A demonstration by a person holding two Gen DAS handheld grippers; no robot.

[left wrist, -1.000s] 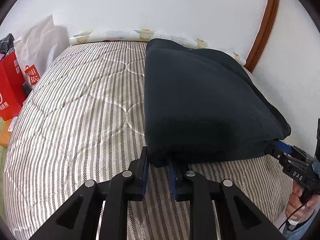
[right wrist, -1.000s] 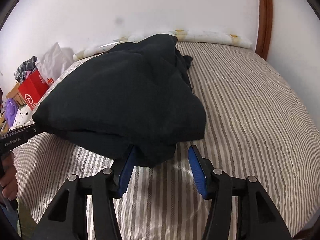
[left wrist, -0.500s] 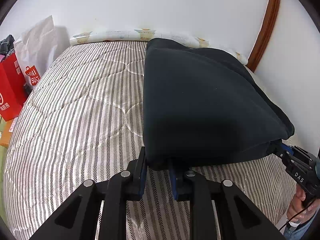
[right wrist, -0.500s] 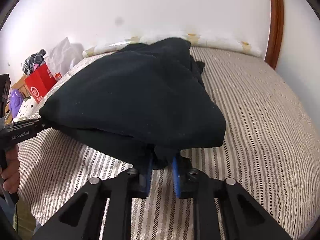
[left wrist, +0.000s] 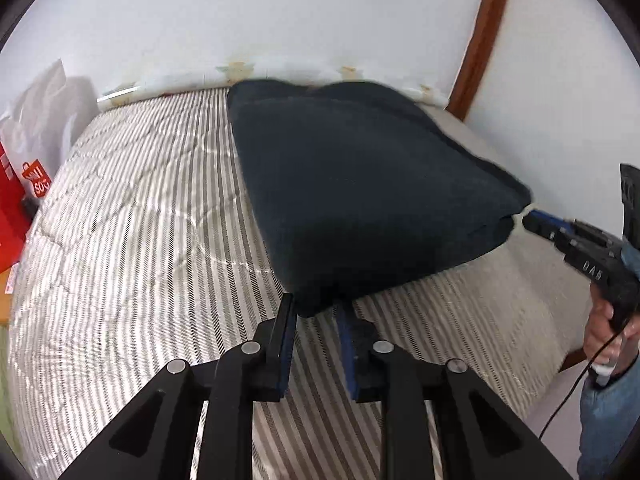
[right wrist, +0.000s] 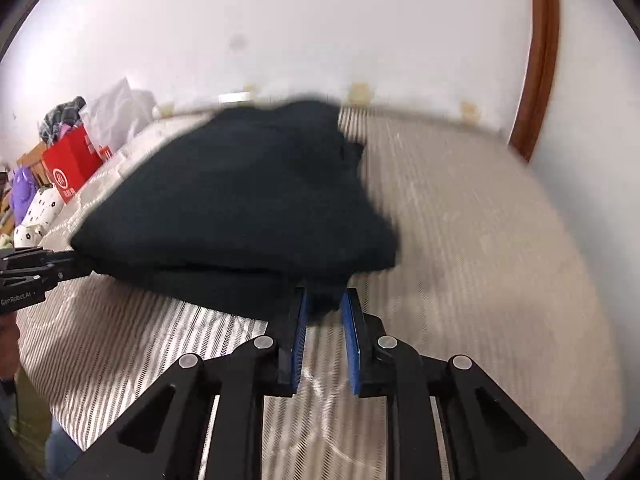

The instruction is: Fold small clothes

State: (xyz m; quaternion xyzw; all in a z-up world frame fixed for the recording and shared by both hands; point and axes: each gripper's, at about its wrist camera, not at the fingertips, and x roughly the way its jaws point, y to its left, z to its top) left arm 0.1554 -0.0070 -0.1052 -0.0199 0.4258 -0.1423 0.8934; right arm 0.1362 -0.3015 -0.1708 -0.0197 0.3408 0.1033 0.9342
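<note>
A dark navy garment [left wrist: 360,184] lies folded on the striped bed [left wrist: 140,220], its near edge raised off the cover. My left gripper [left wrist: 316,304] is shut on the garment's near left corner. The right wrist view shows that gripper's tips [right wrist: 76,260] at the cloth's left corner. My right gripper [right wrist: 323,300] pinches the near right corner of the garment [right wrist: 240,208]. Its jaws are easing open a little, with cloth still bunched between the blue pads. From the left wrist view, the right gripper [left wrist: 536,216] reaches the cloth from the right, held by a hand [left wrist: 608,320].
A red bag [left wrist: 12,208] and a white bag [left wrist: 40,120] stand left of the bed. A rolled patterned cover [left wrist: 280,70] lies along the white wall. A brown wooden frame [left wrist: 480,40] rises at the right. A red box [right wrist: 72,164] and plush toys [right wrist: 32,200] crowd the left side.
The right gripper's jaws closed on the garment's near right corner. Both grippers then rose, lifting the near edge off the bed.
</note>
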